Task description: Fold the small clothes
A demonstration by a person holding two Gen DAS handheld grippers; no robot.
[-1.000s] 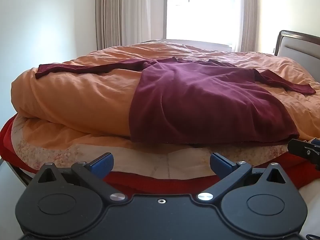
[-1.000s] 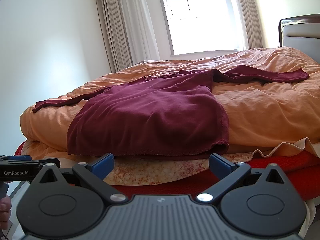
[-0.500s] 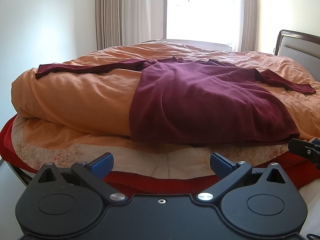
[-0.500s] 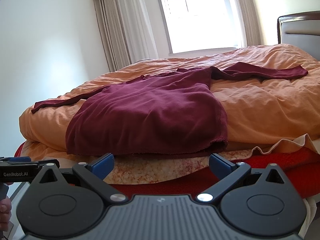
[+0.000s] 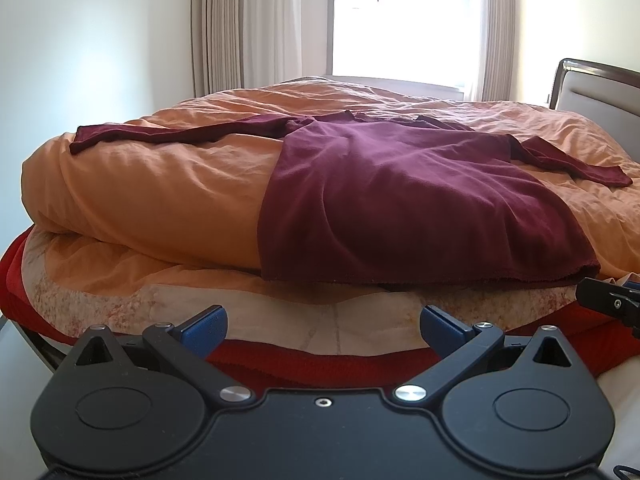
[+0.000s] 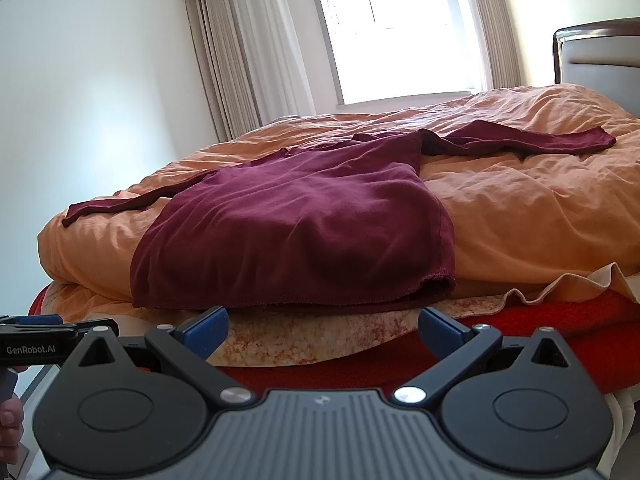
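The dark maroon long-sleeved knit top (image 5: 404,200) lies spread across the rumpled orange duvet (image 5: 160,188), hem nearest. The left gripper (image 5: 323,326) and right gripper (image 6: 323,325) hang wide open, empty, short of it. A pinch could catch duvet too.

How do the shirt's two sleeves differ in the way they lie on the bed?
In the right wrist view, the far sleeve lies high on the orange duvet towards the headboard; the near sleeve lies lower, by the duvet's outer edge. The far sleeve looks crumpled at the shoulder; the near one runs straighter. Both are dark red, spread outward, untouched by either gripper.
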